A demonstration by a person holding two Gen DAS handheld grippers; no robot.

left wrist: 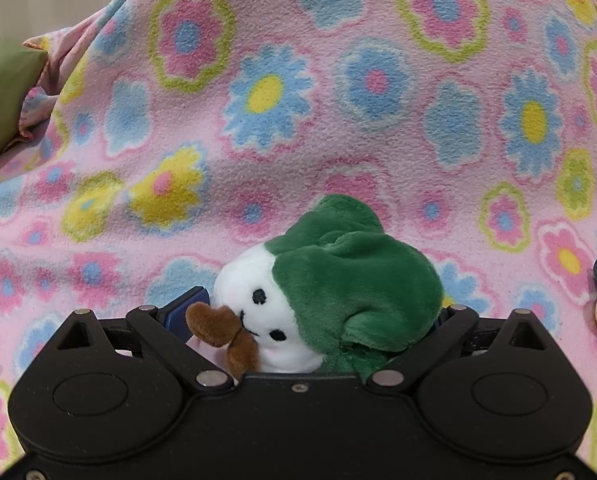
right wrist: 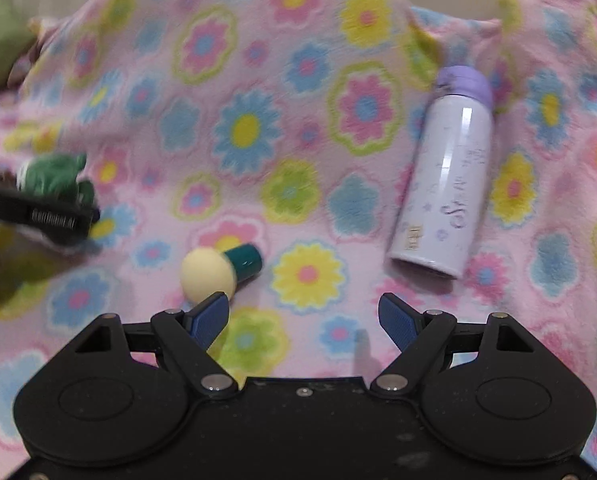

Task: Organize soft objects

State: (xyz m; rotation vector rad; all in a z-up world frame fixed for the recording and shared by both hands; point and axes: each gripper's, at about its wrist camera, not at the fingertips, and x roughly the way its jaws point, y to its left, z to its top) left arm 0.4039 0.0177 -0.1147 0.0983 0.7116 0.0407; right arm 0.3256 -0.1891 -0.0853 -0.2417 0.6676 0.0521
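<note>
Where the blanket spreads (flowered), a bottle lies.

Your left gripper sits low in its own wrist view, jaws spread wide toward 9 and 3 o'clock, with only the blue left pad showing. From the right wrist view it appears blurred at 9 o'clock. Your right gripper tilts downward, its blue pads well apart with nothing between them.

Plush toy base hidden behind left gripper body.
</note>
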